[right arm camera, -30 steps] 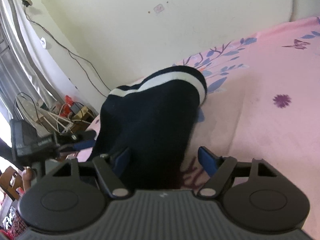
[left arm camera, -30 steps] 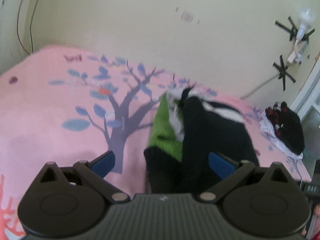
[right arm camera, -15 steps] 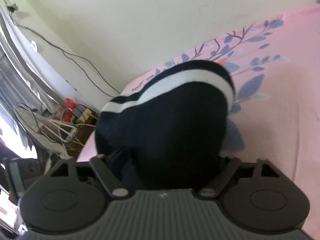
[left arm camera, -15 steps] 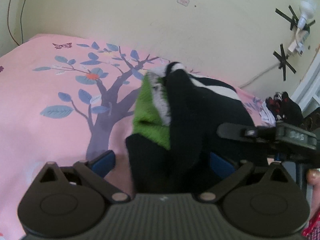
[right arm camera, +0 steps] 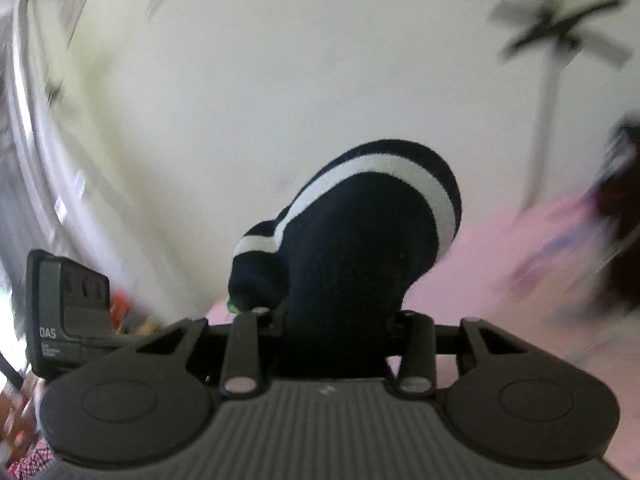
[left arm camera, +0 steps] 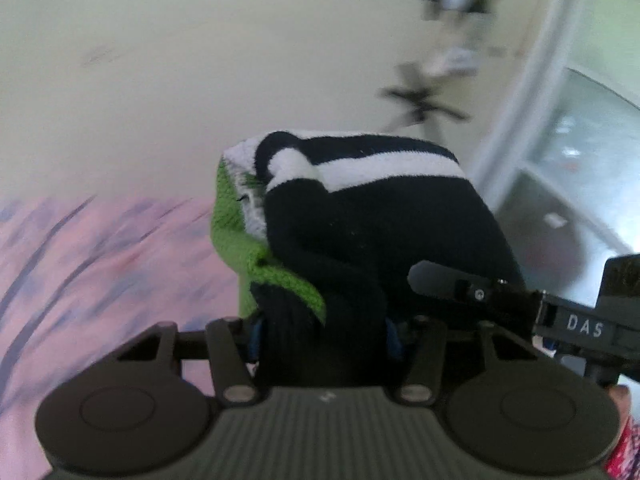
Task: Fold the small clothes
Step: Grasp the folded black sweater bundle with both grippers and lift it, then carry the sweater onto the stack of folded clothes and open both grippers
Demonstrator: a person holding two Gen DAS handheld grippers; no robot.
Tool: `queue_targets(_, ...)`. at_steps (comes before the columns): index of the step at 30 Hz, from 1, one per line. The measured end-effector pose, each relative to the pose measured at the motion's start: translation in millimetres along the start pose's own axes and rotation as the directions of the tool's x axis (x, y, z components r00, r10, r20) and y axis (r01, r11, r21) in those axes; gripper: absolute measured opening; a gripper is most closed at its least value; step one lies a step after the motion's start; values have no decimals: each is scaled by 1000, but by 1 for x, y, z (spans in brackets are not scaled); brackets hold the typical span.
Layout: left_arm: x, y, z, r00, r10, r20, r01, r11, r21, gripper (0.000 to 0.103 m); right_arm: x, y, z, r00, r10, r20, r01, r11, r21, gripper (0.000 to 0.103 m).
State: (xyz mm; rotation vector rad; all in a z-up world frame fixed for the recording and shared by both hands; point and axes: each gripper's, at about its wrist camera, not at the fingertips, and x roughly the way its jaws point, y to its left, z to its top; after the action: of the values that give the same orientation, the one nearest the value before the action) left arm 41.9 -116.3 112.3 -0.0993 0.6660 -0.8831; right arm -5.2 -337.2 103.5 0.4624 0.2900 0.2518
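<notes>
Left gripper just closed, clamped on the near edge of the garment: navy knit, white stripe, green lining, raised off the pink sheet. Right gripper likewise just closed, pinching the same garment's other edge, cloth bulging up between the fingers. Background smeared: pale wall, dark pile at far right.
</notes>
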Motion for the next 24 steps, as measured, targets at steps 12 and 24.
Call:
queue_targets(12,285,-111,87,985,48,-163,-48,999,2,93,-25,-247,92,881,-468,69,426,848,317,48)
queue_targets(24,182,-99,35,991,134,-16,-131,985,110,103,-100,-175,8,795,-552,252,470,823,320,58)
